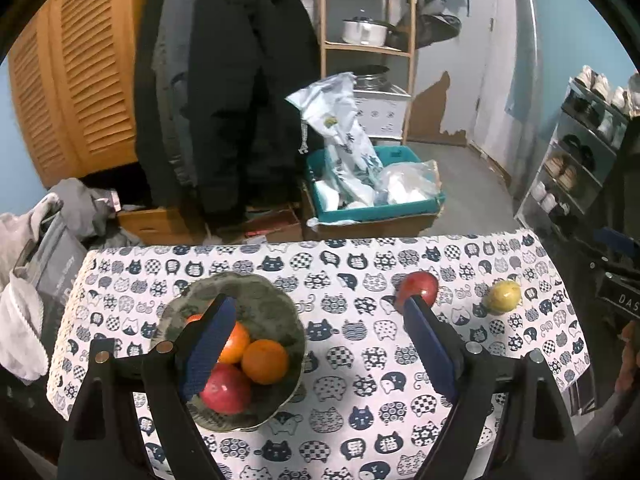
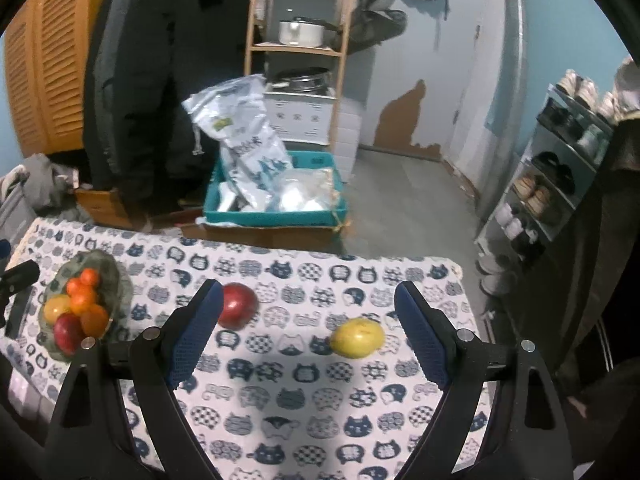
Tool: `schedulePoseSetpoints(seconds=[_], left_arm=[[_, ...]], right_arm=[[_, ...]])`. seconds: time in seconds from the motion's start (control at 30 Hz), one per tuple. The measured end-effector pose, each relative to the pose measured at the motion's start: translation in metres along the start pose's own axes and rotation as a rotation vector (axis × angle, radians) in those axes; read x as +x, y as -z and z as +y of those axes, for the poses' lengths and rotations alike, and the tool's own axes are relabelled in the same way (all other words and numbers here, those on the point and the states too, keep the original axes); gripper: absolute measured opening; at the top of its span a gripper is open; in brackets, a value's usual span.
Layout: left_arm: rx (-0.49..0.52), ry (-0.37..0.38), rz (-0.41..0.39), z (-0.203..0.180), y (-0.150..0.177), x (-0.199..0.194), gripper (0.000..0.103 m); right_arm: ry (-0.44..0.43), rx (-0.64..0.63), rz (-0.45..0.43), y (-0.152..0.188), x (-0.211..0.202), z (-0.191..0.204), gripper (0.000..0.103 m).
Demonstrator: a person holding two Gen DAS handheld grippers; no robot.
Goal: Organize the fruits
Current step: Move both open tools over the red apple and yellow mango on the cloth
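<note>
Cat-print tablecloth, part-label "DAS"

Bowl holds fruit; red apple, yellow fruit outside.

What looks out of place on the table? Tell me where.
Two fruits lie loose on the cat-print tablecloth instead of in the bowl: a red apple nearer the bowl and a yellow fruit further right. The rest sit piled in the bowl. Nothing looks spilled or damaged.

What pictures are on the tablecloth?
Navy and white cat faces on the tablecloth, clearest in the right wrist view.
</note>
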State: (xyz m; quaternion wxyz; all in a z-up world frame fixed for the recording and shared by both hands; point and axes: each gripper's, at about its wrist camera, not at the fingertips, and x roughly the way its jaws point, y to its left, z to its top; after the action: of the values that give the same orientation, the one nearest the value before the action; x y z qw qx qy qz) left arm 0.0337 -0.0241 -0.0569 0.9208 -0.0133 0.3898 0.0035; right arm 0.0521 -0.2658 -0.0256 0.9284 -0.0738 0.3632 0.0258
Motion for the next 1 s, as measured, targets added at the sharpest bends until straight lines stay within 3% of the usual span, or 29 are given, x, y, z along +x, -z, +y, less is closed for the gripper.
schedulePoseSetpoints(seconds=[0.53, 0.73, 1.0], left_arm=[[0.072, 0.024, 0.056, -0.055, -0.007, 0.035, 0.087], [0.090, 0.036, 0.101, -0.072, -0.007, 0.062, 0.087], [0.116, 0.038, 0.188, -0.088, -0.005, 0.110, 0.087]], right_arm=[[0.054, 0.086, 0.058, 0.020, 0.019, -0.062, 0.086], [0.023, 0.162, 0.143, 0.029, 0.053, -0.085, 0.086], [0.024, 0.169, 0.284, 0.044, 0.117, -0.091, 0.086]])
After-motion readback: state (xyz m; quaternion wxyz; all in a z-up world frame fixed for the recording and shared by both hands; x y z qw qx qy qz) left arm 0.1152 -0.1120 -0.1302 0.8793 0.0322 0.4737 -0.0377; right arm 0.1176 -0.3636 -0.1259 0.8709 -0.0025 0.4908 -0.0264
